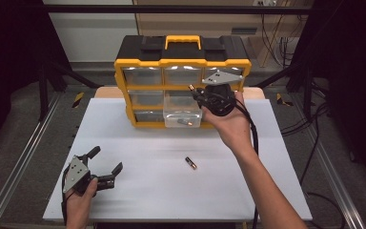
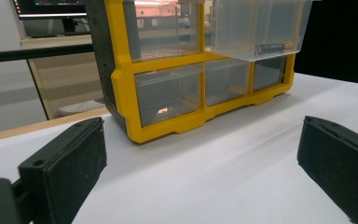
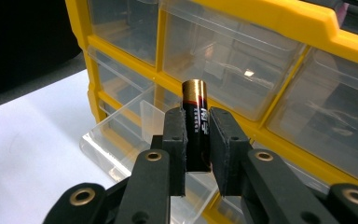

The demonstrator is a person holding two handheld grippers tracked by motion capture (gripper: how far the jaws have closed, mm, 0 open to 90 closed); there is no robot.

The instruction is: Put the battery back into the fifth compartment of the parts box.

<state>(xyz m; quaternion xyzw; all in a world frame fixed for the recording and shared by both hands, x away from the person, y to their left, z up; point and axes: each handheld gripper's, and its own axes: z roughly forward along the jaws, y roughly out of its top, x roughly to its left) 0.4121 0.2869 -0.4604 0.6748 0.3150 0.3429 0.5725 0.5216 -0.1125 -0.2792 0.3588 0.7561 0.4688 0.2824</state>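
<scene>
My right gripper (image 3: 196, 128) is shut on a black battery (image 3: 196, 126) with a gold end, held upright between its pads. In the high view that right gripper (image 1: 194, 90) hovers in front of the yellow drawer cabinet (image 1: 181, 62), just above a clear drawer (image 1: 182, 114) pulled out from the middle column; one battery (image 1: 187, 122) lies inside it. Another battery (image 1: 190, 163) lies on the white table top. My left gripper (image 1: 106, 164) rests open at the near left of the table, with nothing between its jaws; its own view looks toward the cabinet (image 2: 168, 74).
The white board (image 1: 138, 191) on the table has bare room across its middle and right. Metal rails run along both sides. Cables trail from the right gripper down past the forearm. The pulled-out drawer (image 2: 256, 28) juts out over the table.
</scene>
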